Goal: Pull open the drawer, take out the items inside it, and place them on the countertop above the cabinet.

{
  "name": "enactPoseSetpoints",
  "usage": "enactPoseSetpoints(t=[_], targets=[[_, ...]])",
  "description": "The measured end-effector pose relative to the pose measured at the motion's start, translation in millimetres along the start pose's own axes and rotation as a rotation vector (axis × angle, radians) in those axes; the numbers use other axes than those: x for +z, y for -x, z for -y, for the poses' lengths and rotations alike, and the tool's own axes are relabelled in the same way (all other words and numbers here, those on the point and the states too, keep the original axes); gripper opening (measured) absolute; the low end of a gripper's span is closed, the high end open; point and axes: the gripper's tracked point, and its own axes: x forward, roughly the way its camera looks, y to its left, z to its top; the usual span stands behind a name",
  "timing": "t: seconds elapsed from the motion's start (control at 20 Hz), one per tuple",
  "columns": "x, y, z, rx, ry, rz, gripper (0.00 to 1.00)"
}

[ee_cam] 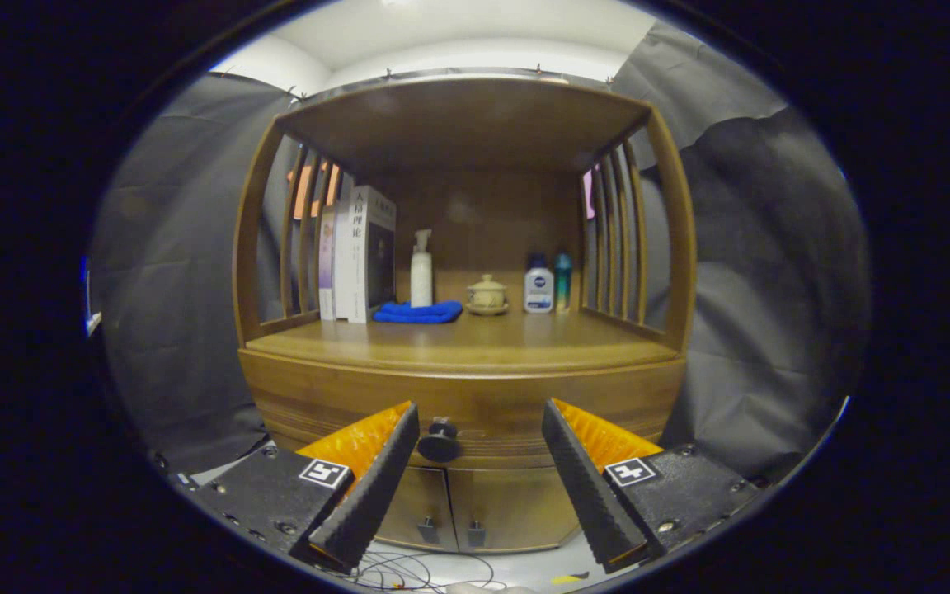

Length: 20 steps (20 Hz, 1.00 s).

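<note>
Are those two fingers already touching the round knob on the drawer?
Apart. The gripper view shows the gripper open, the drawer knob sitting between its fingers, nearer the left one, with cabinet wood visible between them.

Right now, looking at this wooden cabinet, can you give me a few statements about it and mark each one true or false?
1. The drawer is pulled open. False: it sits closed.
2. The gripper is open, its fingers either side of the drawer knob without pressing it. True.
3. A blue cloth lies on the countertop beside the books. True.
4. The small lidded pot is lying tipped over. False: it stands upright.
5. The countertop holds only books. False: bottles stand there too.
</note>
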Motion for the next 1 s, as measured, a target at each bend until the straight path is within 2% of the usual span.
enactPoseSetpoints(t=[0.2,0.4,0.55,0.8,0.9,1.0], targets=[[-30,-48,-16,0.003,0.025,-0.061,0.98],[-40,-59,-21,-0.006,0.010,-0.074,0.96],[-49,-73,-25,0.002,-0.014,-0.115,0.79],[-55,-78,-30,-0.013,0.015,-0.105,0.62],[-54,-79,-30,-0.019,0.025,-0.086,0.52],[-53,-76,-28,-0.032,0.012,-0.074,0.51]])
